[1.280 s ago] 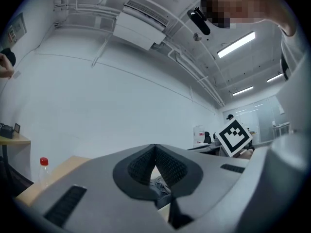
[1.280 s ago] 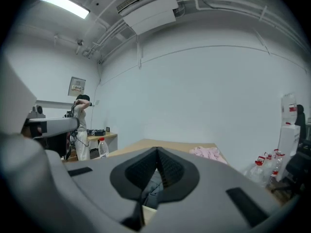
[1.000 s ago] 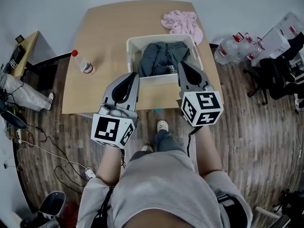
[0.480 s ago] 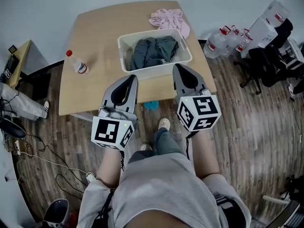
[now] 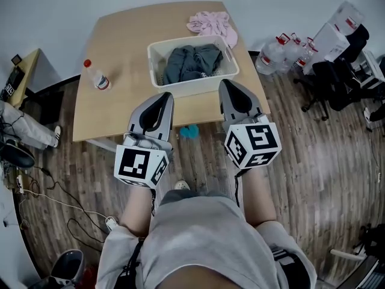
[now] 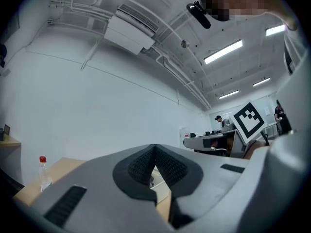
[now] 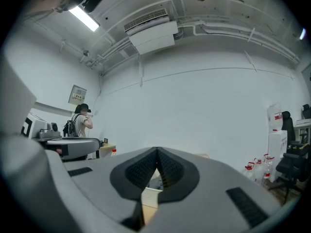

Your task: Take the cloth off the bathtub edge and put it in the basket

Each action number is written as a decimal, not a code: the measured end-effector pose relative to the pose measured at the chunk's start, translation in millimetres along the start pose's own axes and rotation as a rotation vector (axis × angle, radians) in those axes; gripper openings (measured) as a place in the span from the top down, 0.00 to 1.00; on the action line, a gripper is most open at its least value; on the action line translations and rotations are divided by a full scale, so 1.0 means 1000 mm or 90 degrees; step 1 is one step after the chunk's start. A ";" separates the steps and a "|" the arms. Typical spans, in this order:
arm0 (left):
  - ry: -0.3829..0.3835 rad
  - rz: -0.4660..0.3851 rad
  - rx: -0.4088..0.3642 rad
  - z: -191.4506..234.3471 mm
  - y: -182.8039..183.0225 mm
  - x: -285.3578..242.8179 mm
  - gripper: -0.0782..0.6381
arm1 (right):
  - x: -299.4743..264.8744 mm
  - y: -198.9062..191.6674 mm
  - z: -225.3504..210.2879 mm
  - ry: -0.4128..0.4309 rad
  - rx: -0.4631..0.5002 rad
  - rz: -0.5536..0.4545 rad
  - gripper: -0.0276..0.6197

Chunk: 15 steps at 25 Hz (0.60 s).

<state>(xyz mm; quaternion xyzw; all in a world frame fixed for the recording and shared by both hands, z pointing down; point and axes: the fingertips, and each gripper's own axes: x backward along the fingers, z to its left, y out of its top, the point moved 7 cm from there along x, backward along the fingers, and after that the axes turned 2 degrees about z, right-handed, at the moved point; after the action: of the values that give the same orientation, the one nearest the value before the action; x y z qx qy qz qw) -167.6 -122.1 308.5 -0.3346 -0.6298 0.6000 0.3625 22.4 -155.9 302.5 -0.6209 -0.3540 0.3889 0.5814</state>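
A white basket (image 5: 187,87) stands on the wooden table (image 5: 123,41) with a dark grey cloth (image 5: 194,62) bundled inside it. Behind the basket, at the table's far edge, lies a pink cloth (image 5: 212,24). My left gripper (image 5: 165,95) hovers over the table's near edge, short of the basket, shut and holding nothing. Level with it on the right, my right gripper (image 5: 227,83) is also shut and empty. In the left gripper view the left gripper (image 6: 154,147) has its pads meeting at the tip; in the right gripper view the right gripper (image 7: 157,150) shows the same.
A plastic bottle with a red cap (image 5: 96,77) stands at the table's left. A teal object (image 5: 189,131) lies on the floor under the table edge. Large water bottles (image 5: 274,53) and a black office chair (image 5: 337,77) crowd the right; cables (image 5: 42,191) trail at left.
Both grippers have drawn back from the basket toward the person's body. The table and basket now sit farther away, and the person's feet have gone out of sight.
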 end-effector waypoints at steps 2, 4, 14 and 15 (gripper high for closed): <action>0.002 -0.002 -0.002 -0.006 0.003 -0.002 0.87 | 0.005 0.004 -0.002 0.004 0.005 -0.009 0.94; 0.003 -0.004 -0.002 -0.014 0.006 -0.003 0.87 | 0.013 0.009 -0.005 0.008 0.009 -0.015 0.94; 0.003 0.003 -0.006 -0.068 0.011 0.004 0.87 | 0.065 0.007 -0.022 0.027 0.008 -0.018 0.94; 0.004 0.005 -0.007 -0.072 0.011 0.005 0.87 | 0.070 0.006 -0.023 0.028 0.006 -0.016 0.94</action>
<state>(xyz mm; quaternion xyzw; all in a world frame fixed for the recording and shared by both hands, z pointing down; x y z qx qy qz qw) -108.2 -80.0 298.8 -0.3405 -0.6308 0.5969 0.3604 74.7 -104.1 291.7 -0.6216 -0.3473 0.3695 0.5970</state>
